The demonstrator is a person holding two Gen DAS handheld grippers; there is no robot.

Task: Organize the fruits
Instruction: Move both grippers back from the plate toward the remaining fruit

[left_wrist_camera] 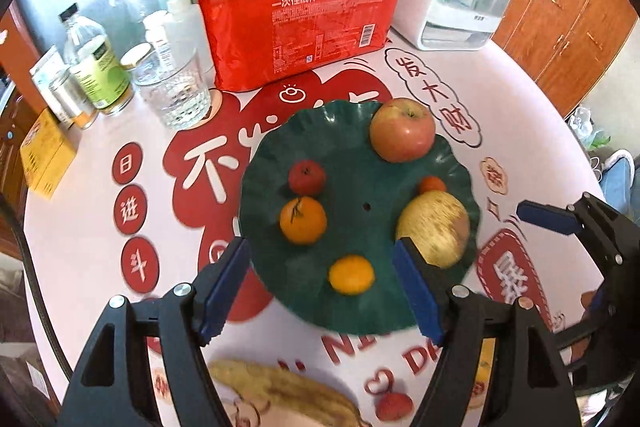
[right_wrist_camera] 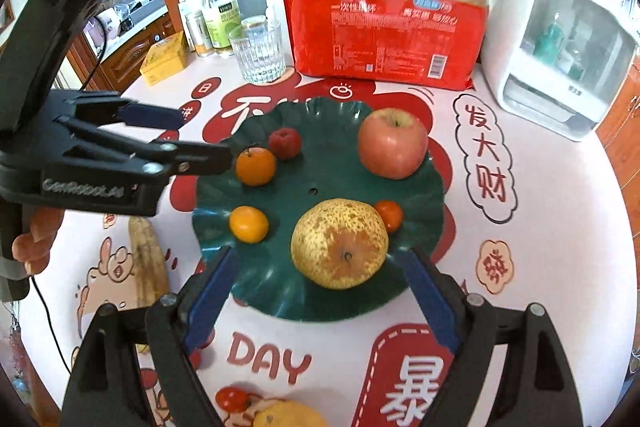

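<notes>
Right wrist view: green plate holds the fruit — pear at 6 o'clock, apple at 1. Right gripper and left gripper both spread wide, empty.

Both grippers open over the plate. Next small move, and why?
Probably draw the open right gripper back toward the yellow fruit at the near table edge: it lies off the green scalloped plate, and the right is the only gripper seen close to it.
</notes>
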